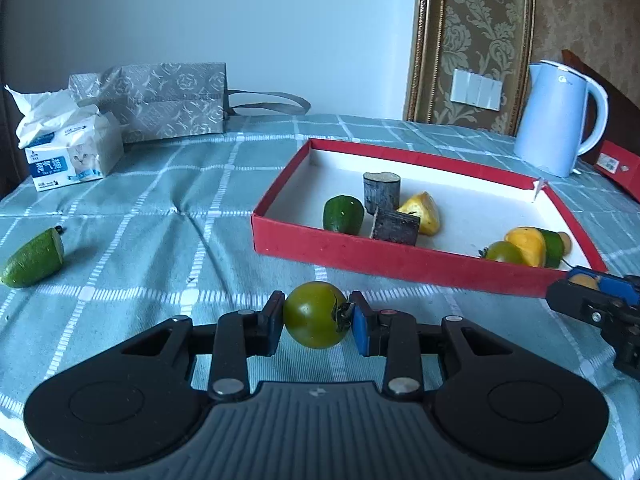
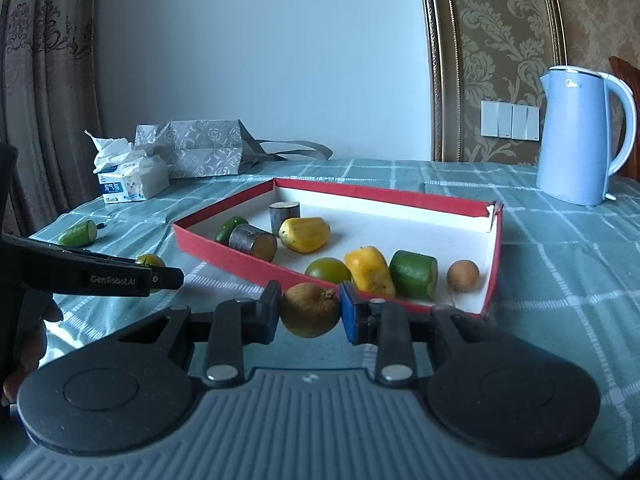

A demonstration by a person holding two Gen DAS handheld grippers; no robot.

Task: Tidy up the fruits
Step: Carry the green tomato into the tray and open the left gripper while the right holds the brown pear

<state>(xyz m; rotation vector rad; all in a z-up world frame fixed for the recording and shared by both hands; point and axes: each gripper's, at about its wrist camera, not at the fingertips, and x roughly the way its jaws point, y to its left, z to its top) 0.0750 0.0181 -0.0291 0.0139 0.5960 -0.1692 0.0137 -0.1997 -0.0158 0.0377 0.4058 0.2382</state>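
Note:
My left gripper (image 1: pixel 316 316) is shut on a green tomato (image 1: pixel 314 314) and holds it just above the tablecloth, in front of the red tray (image 1: pixel 360 258). My right gripper (image 2: pixel 310 312) is shut on a brown kiwi-like fruit (image 2: pixel 310 310) near the tray's front edge (image 2: pixel 240 258). The tray holds several pieces: green cucumber chunks (image 2: pixel 414 274), yellow pieces (image 2: pixel 306 234), dark cylinders (image 2: pixel 252 240), a green tomato (image 2: pixel 328 270) and a small brown ball (image 2: pixel 463 275). A cucumber half (image 1: pixel 34 258) lies on the cloth at the far left.
A blue kettle (image 2: pixel 580 136) stands at the back right. A tissue pack (image 1: pixel 72 160) and a grey patterned bag (image 1: pixel 168 100) sit at the back left. A second red box (image 1: pixel 620 168) shows beside the kettle. The table carries a teal checked cloth (image 1: pixel 160 220).

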